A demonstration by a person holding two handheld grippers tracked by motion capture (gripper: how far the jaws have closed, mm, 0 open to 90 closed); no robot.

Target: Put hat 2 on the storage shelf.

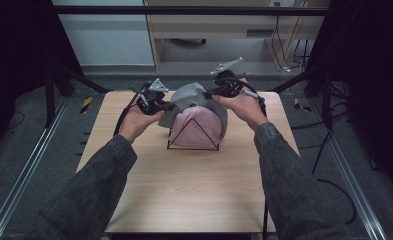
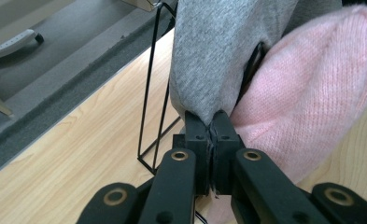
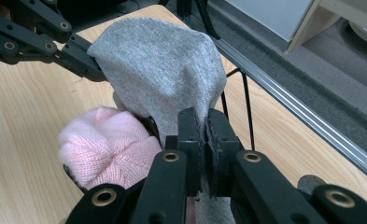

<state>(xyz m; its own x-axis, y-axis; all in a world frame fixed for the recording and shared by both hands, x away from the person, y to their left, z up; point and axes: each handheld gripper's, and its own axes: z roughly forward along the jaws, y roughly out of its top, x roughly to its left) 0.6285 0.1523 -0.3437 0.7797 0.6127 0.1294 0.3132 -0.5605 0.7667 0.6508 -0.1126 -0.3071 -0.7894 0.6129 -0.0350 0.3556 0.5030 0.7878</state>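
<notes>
In the high view, a pale wooden desk (image 1: 184,190) is filling the lower middle of the frame, standing on grey carpet (image 1: 29,135) with metal rails running along both sides. A light cabinet (image 1: 224,25) is standing at the upper centre, cables hanging at the upper right. The left gripper (image 1: 165,106) and right gripper (image 1: 210,95) are each pinching an edge of a grey knit hat (image 1: 186,97) just above the frame's centre, draping it over a pink knit hat (image 1: 199,127) sitting on a black wire stand (image 1: 193,148).

In the left gripper view, the jaws are closing tight on the grey knit hat (image 2: 218,56) at lower centre; the pink knit hat (image 2: 307,98) is bulging at the right, the black wire stand (image 2: 148,93) rising at centre left over the desk (image 2: 78,154).

In the right gripper view, the jaws are clamping the grey knit hat (image 3: 162,60) at centre, the pink knit hat (image 3: 106,144) lying at lower left. The left gripper (image 3: 95,72) is gripping the fabric at upper left.
</notes>
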